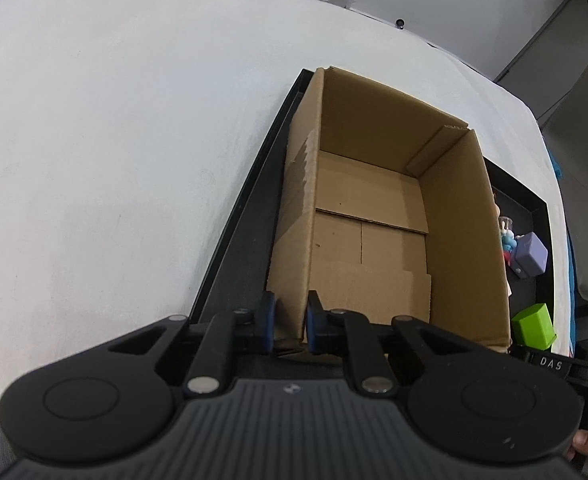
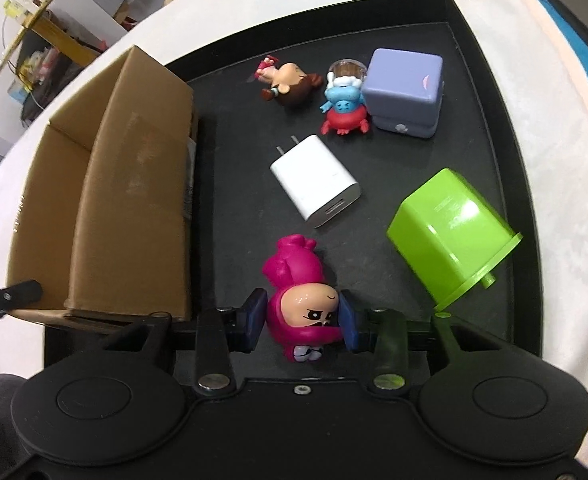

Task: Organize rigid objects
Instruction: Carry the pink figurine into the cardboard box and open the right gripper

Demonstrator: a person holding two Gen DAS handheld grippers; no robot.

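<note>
The right fingers [image 2: 301, 320] squeeze the pink toy [image 2: 299, 292] on the black tray [image 2: 489, 92]. The left fingers [image 1: 290, 322] pinch the box [image 1: 373, 208] wall. The box is empty, so five more things wait farther back.

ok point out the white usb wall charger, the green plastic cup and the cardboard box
white usb wall charger [image 2: 315, 181], right wrist view, top face
green plastic cup [image 2: 445, 232], right wrist view, side wall
brown cardboard box [image 1: 373, 240], left wrist view, inside floor
</note>
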